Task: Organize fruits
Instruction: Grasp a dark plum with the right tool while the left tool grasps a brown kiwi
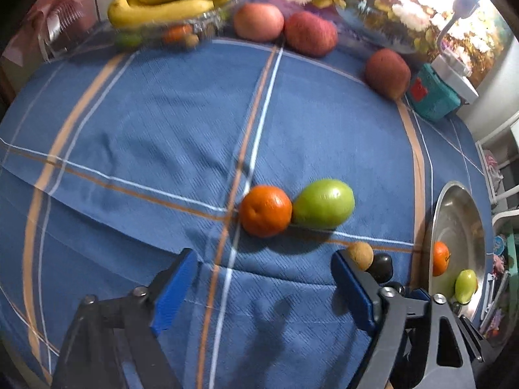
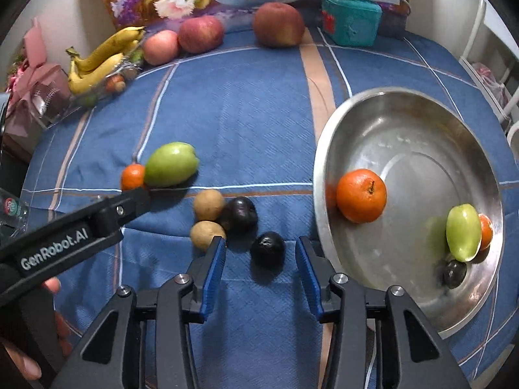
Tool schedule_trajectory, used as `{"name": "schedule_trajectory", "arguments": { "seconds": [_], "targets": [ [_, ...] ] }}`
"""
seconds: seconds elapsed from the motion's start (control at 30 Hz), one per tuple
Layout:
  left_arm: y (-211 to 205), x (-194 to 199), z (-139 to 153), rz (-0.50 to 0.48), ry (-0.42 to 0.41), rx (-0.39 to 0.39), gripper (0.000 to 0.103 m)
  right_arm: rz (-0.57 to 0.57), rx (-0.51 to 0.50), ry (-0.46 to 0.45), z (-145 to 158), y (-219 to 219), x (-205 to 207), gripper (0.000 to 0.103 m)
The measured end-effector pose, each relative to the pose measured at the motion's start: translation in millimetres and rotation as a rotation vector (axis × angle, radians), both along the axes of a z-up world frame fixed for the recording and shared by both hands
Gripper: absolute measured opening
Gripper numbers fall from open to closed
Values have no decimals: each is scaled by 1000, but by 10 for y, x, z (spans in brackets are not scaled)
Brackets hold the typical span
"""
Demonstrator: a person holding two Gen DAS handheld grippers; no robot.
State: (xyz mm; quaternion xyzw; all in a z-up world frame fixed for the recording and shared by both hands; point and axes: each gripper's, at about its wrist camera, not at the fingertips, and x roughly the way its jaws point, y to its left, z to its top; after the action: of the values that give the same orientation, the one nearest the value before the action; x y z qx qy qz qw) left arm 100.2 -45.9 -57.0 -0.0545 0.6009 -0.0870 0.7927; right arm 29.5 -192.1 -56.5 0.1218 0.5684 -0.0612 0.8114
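**Both grippers come down on loose fruit**

On the blue cloth (image 2: 246, 123) we work two picks at once. Our right gripper (image 2: 261, 261) points steeply down with a dark plum (image 2: 268, 248) between its blue pads (image 2: 214, 275); the jaws are half spread and we see a gap on each side, so nothing is pinched yet. Our left gripper (image 1: 262, 288) stands wide and empty, just short of the orange (image 1: 266, 210), which touches a green fruit (image 1: 323, 203).

To do this well, we should centre the plum between the pads before pinching, since it is round and likely to roll or squirt out. Two brown fruits (image 2: 208, 218) and a second plum (image 2: 241, 214) lie just beside the left pad, so we judge a straight descent safest. On the left, we should straddle the orange alone and keep the far finger from nudging the green fruit.

At the right, the steel bowl (image 2: 405, 113) holds an orange (image 2: 361, 195), a green fruit (image 2: 463, 231), a plum (image 2: 454, 274) and another orange piece half hidden behind. At the far edge, a clear tray (image 2: 97, 92) holds bananas (image 2: 97, 61) and small fruits; three apples (image 2: 201, 34) lie loose on the cloth.
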Motion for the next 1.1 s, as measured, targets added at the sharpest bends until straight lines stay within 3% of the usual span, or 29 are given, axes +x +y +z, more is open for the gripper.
{"name": "schedule_trajectory", "arguments": {
  "seconds": [0.4,0.53,0.87,1.1],
  "targets": [
    [-157,-25,-47,-12,23,-28,84,-34,6,28,-91,2,89,39],
    [-158,-13,-64,-12,29,-36,84,-48,-4,47,-135,-27,104,33],
    [-156,-32,-20,-13,28,-48,84,-62,20,49,-163,-47,101,32],
    [-164,-35,13,-21,33,-70,84,-53,25,43,-151,-21,109,26]
  ]
}}
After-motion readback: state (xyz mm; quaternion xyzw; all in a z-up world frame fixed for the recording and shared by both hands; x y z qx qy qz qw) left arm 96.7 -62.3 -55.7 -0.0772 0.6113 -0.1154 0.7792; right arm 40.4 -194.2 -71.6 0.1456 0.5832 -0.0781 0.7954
